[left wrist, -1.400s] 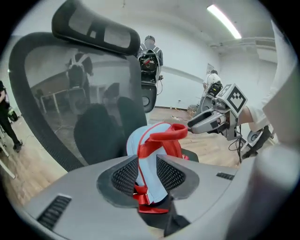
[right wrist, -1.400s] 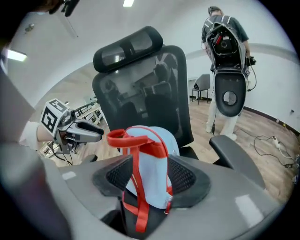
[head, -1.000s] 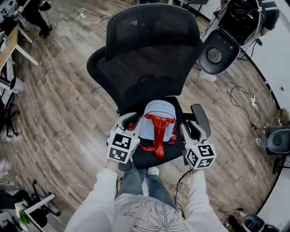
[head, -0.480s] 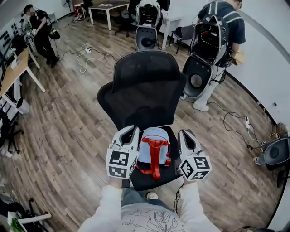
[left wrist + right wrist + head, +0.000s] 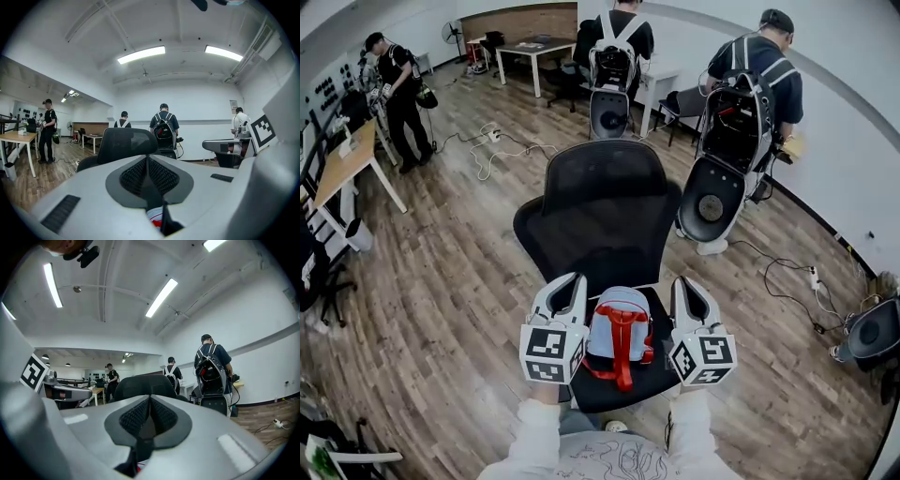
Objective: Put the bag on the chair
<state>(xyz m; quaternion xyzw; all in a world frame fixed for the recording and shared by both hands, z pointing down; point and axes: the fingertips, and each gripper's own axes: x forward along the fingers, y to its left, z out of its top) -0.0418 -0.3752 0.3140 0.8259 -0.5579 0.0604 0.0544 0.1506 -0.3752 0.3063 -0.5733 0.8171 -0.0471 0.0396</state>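
— Well, where does the bag [image 5: 620,319] sit?

— On the seat [image 5: 649,380] of the chair [image 5: 600,202], near its middle, red straps [image 5: 622,349] uppermost; whether it lies flat or leans on the backrest I cannot tell. It is between the left gripper [image 5: 572,281] and the right gripper [image 5: 686,285], each just beside it; neither plainly touches it.

— And the tongs?

— Both clenched; in each gripper view the black pads [image 5: 161,176] meet along the midline with nothing I can make out between them. A sliver of red and white shows low behind the left pads; probably the bag below.

— So what is left?

— Only drawing clear, I judge. Lift both grippers up and back evenly; keep them off the straps so nothing snags and tips the bag; give the seat no sideways nudge, since a chair of this kind may swivel.

— The room?

— Wood-plank floor [image 5: 459,281] with loose cables [image 5: 502,150]; a desk [image 5: 342,164] at the left; people [image 5: 764,66] with backpack rigs at the far side, well apart from the chair.
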